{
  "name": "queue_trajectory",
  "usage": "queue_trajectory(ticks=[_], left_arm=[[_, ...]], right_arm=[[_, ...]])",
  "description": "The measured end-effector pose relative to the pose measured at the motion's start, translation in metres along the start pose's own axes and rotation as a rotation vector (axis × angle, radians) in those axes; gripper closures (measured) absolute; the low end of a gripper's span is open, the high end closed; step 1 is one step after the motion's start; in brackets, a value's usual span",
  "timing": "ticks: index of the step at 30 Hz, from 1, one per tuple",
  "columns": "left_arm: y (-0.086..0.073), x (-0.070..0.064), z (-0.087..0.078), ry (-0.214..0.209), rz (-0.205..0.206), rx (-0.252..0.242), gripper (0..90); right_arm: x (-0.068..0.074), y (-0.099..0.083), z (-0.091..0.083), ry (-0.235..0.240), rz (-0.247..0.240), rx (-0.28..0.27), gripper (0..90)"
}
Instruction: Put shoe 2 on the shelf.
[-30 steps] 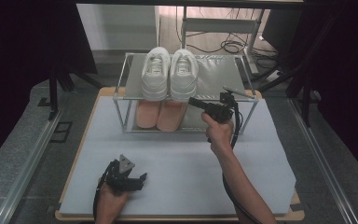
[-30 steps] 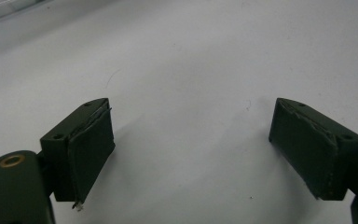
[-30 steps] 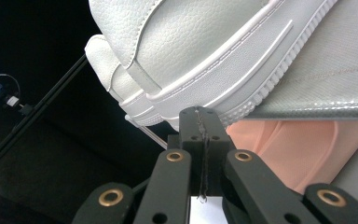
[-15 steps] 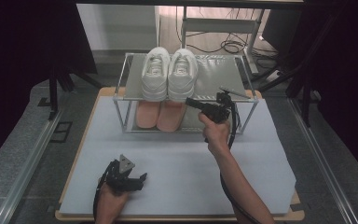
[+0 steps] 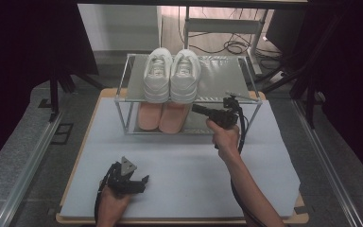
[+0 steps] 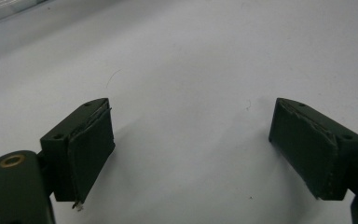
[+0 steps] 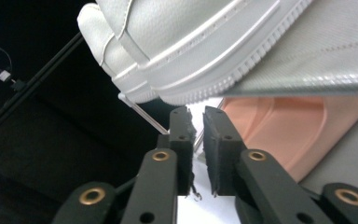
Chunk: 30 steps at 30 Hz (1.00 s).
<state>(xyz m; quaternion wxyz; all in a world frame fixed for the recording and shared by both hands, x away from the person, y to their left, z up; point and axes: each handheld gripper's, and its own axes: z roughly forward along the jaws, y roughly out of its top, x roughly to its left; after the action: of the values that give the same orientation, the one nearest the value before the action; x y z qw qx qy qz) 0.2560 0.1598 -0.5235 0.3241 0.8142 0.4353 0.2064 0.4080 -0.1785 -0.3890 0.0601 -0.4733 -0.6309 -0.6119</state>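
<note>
Hovering just in front of the rack's front edge, the right claw (image 7: pixel 195 140) has its two black jaws drawn nearly together, a thin slit between the pads and nothing pinched in it. In the high view this right claw (image 5: pixel 199 109) points at the heel of the nearer shoe, just below the upper shelf's edge.

The pair of white leather lace-up sneakers (image 5: pixel 171 75) stands side by side on the upper shelf, heels toward the person, toes away. In the right gripper view the white sneakers (image 7: pixel 191 42) show a pebbled, matte upper with stitched seams and a thick sole whose rim carries fine vertical ribbing; the heel overhangs the shelf edge slightly.

The two-tier rack of thin silver metal rods and grey ribbed shelves (image 5: pixel 227 78) carries them. On its lower shelf lies a pair of smooth salmon-pink slippers (image 5: pixel 163 117), flat and rounded, directly under the sneakers.

The left claw (image 6: pixel 191 144) is spread wide over bare surface, its dark pads flat, rectangular and frayed at the edges. In the high view that left claw (image 5: pixel 139 182) sits low near the front of the bench, well apart from the rack.

The pale blue-white matte sheet covering the bench (image 5: pixel 184 161) lies smooth on a tan wooden board.
</note>
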Motion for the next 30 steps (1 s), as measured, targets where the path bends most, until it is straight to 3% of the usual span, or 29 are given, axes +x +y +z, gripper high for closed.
queue_trajectory(ticks=[10,18,22,26,30], left_arm=[[0.0,0.0,0.0,-0.002,-0.001,0.001,13.7],[0.0,0.0,0.0,0.0,0.003,0.001,13.7],[0.0,0.0,0.0,0.001,0.003,0.001,13.7],[0.0,0.0,0.0,0.001,0.002,0.002,13.6],[0.0,0.0,0.0,0.002,0.004,0.001,13.6]], right_arm=[[-0.006,-0.01,-0.022,-0.075,-0.104,0.063,56.1],[-0.015,-0.026,-0.039,-0.098,-0.21,0.108,40.6],[-0.018,-0.034,-0.048,-0.11,-0.249,0.144,35.9],[-0.017,-0.043,-0.056,-0.18,-0.36,0.196,32.3],[-0.018,-0.051,-0.063,-0.194,-0.393,0.233,29.3]])
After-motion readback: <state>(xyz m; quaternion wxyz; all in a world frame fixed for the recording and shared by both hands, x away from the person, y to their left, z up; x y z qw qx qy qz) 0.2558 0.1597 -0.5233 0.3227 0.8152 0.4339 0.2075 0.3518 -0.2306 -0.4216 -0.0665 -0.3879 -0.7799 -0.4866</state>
